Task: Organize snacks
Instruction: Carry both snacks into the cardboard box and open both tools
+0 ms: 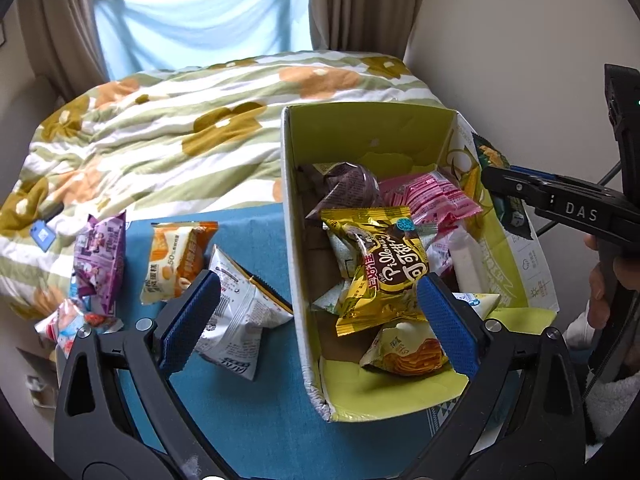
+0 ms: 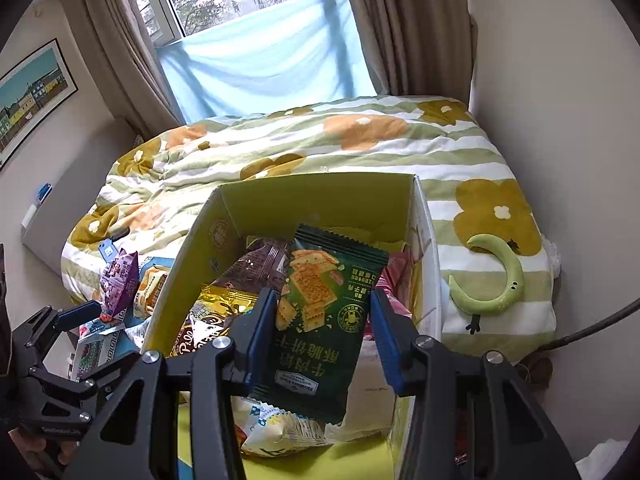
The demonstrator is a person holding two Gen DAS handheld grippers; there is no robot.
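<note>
A yellow-green cardboard box (image 1: 362,130) (image 2: 320,196) stands on a blue mat and holds several snack packets, with a gold chocolate packet (image 1: 378,270) on top. My left gripper (image 1: 318,316) is open and empty, straddling the box's left wall. My right gripper (image 2: 324,330) is shut on a dark green cracker packet (image 2: 320,320) and holds it over the box; in the left wrist view it (image 1: 506,190) is at the box's right wall. Loose packets lie on the mat left of the box: white (image 1: 236,316), orange (image 1: 174,264) and purple (image 1: 100,260).
The blue mat (image 1: 248,420) lies at the foot of a bed with a flowered quilt (image 1: 180,128). A green crescent-shaped toy (image 2: 498,276) lies on the quilt right of the box. A wall is close on the right.
</note>
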